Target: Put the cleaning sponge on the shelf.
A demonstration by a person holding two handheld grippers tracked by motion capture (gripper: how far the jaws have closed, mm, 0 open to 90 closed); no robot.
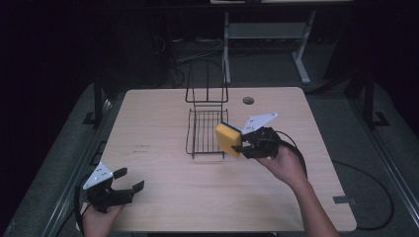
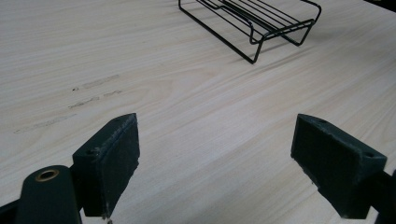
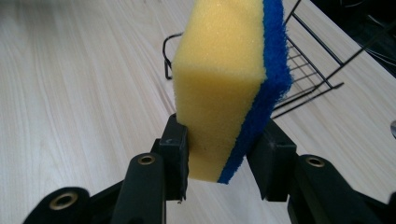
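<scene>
Sponge pinched at rack's right side.
Right gripper (image 1: 240, 143) clamps the sponge (image 1: 228, 139) upright, off the table (image 1: 163, 118), beside the rack (image 1: 202, 131) mid-table. Left gripper (image 1: 129, 181), jaws spread, sits near the front-left corner.

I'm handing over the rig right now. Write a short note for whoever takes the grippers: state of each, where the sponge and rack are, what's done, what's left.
Right gripper: shut on the sponge, a yellow block with a blue scouring face, held in the air at the right edge of the wire rack.
Left gripper: open, holding nothing, near the front left corner of the table.
Wire rack: mid-table, nothing in it.
Done: sponge picked up and brought to the rack.
Left, as it looks: move the sponge over the rack's tray, lower it in, open the right gripper, then pull clear.
</scene>
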